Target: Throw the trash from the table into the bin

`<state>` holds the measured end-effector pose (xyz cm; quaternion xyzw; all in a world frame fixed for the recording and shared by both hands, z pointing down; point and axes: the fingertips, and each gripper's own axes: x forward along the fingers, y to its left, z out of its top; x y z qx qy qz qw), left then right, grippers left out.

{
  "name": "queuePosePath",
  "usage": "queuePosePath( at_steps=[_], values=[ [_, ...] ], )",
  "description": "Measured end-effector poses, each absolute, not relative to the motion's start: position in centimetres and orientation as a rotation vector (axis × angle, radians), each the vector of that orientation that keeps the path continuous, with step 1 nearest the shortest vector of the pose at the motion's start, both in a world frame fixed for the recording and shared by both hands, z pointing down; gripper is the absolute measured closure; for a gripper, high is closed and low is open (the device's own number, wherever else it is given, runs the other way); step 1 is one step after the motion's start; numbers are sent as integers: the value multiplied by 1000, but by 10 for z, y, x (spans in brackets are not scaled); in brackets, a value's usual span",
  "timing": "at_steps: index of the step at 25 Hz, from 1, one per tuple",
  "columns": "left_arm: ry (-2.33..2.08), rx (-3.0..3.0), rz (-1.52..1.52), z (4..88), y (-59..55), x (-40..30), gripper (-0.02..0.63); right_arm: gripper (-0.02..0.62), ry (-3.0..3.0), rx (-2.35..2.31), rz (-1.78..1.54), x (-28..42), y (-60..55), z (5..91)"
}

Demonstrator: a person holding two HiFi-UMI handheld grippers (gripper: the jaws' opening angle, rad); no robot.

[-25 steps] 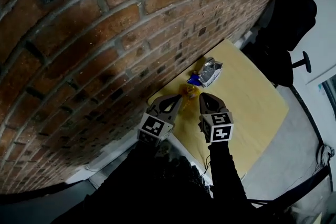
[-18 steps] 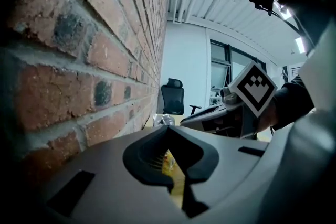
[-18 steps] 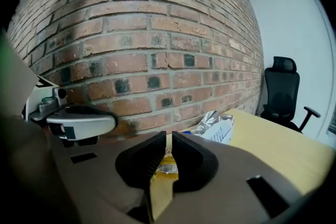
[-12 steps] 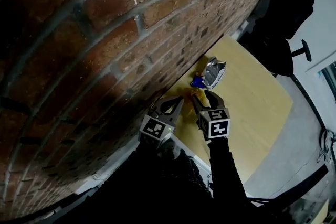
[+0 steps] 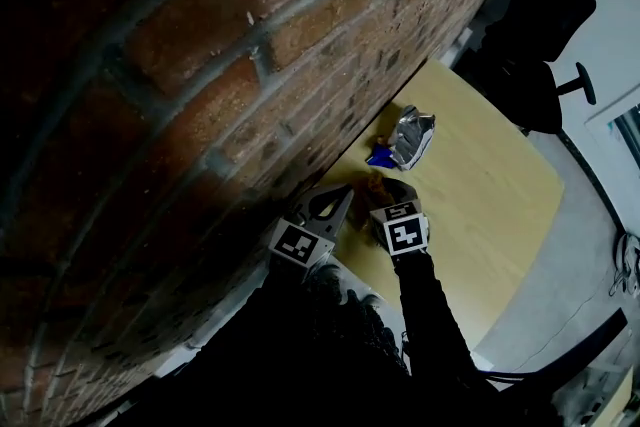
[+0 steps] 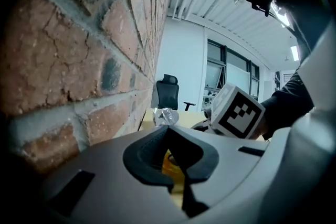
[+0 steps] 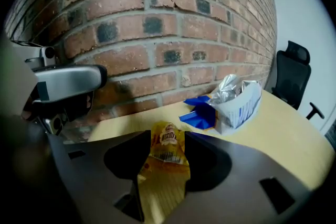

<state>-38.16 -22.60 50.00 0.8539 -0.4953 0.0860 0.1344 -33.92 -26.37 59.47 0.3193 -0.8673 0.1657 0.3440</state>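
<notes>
Fingers (image 7: pixel 125 159), right gripper (image 7: pixel 168 137), just opening; yellow wrapper (image 7: pixel 167 157) btwn.

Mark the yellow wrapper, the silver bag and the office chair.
yellow wrapper (image 7: pixel 168 139): right gripper view, printed logo.
silver bag (image 7: pixel 229 89): right gripper view, foil top.
office chair (image 7: pixel 292 73): right gripper view, backrest.
</notes>
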Motion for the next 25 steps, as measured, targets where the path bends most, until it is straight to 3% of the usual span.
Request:
queuePosePath(
  at_steps=[3, 9, 17, 25],
  values=[
    [-1427, 2470, 254, 504, -227, -383, 600, 398, -2231, 815, 434, -338, -260, 603],
    [-1413, 2484, 246, 502, -233, -382, 600, 551, -2242, 837, 453, -336, -262, 600],
    [-1344, 2548, 236, 500, -240, -361, 600, 583, -2379, 839, 466, -326, -260, 569],
    [-1176, 2645, 220, 491, -246, -303, 600, 583, -2431, 1094, 522, -250, -260, 533]
  ],
)
